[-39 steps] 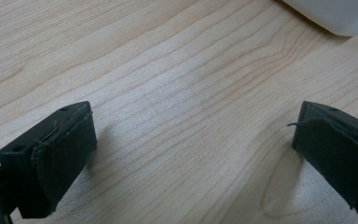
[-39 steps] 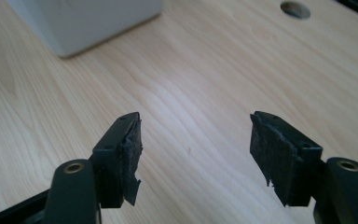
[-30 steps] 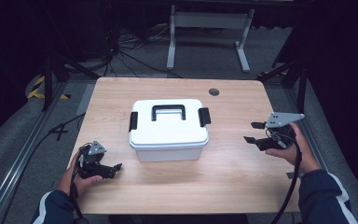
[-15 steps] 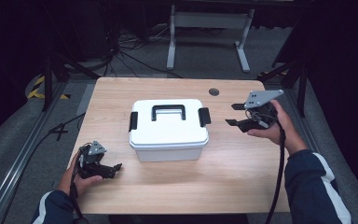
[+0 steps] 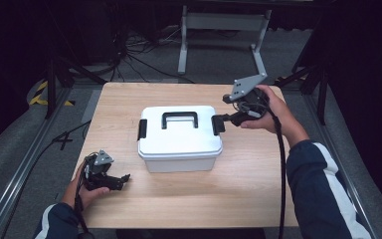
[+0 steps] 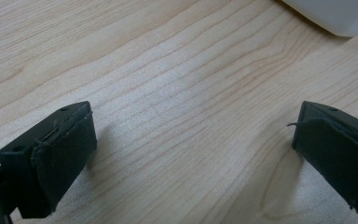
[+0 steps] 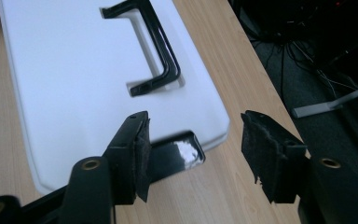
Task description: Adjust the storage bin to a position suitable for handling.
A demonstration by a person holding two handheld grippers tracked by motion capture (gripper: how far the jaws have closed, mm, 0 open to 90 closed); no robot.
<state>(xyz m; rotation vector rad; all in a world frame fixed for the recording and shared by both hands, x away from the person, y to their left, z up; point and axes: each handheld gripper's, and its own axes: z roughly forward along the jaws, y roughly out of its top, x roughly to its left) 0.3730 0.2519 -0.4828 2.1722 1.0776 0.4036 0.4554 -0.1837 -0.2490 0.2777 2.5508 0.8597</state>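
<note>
No text, label, brand or number can be read on anything here

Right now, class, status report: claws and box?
Right claw open at the box's right latch. Left claw open, resting on table. White box shut. Nothing in the way.

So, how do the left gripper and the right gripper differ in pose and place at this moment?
The left gripper lies low on the table, apart from the box; the right gripper is raised beside the box's right latch. The left gripper faces bare wood, while the right gripper has that latch just ahead of its jaws. Both are open and hold nothing.
</note>
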